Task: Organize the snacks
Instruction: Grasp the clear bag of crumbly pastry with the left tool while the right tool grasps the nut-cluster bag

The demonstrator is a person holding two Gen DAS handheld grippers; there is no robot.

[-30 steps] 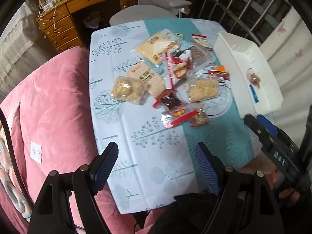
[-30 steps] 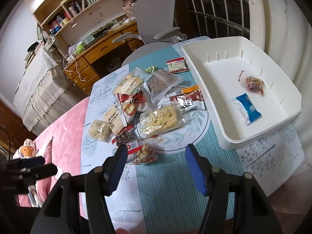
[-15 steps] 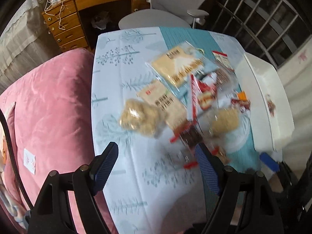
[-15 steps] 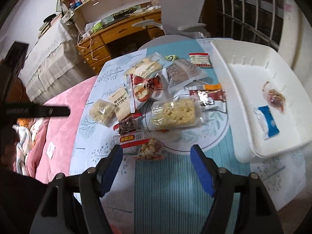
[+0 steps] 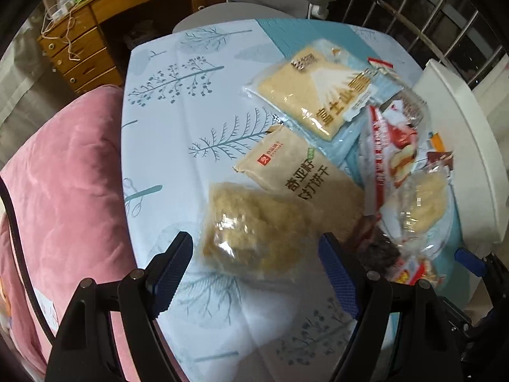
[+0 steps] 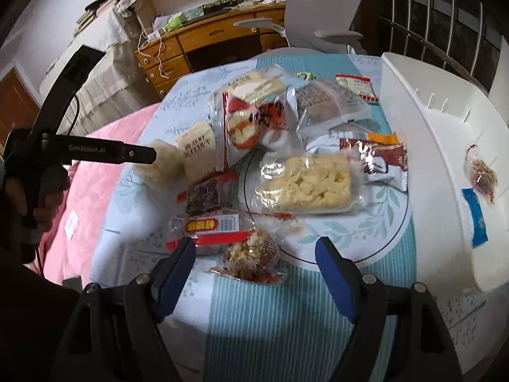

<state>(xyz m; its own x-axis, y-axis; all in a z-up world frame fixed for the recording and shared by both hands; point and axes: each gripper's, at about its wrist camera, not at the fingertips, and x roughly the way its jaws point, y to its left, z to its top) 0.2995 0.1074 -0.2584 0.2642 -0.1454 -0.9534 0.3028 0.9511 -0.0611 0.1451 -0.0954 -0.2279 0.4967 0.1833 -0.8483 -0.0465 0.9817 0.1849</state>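
Blue-padded left gripper: jaws wide, nothing gripped, hanging over the clear wrapper of pale crumbly cake on the tree-print tablecloth.
Right gripper: jaws wide, have just been opening, empty, above the small clear nut-cluster packet.
White plastic tray: holds 2 small wrapped snacks, the 1 blue packet nearest.

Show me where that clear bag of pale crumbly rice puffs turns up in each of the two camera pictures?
Left wrist view: the clear bag of pale crumbly rice puffs lies low in the centre, framed by the open jaws.
Right wrist view: the same bag sits at the left, partly behind the black tip of the other tool.
Shared landmark: the beige cracker packet with a red logo lies right beside it.
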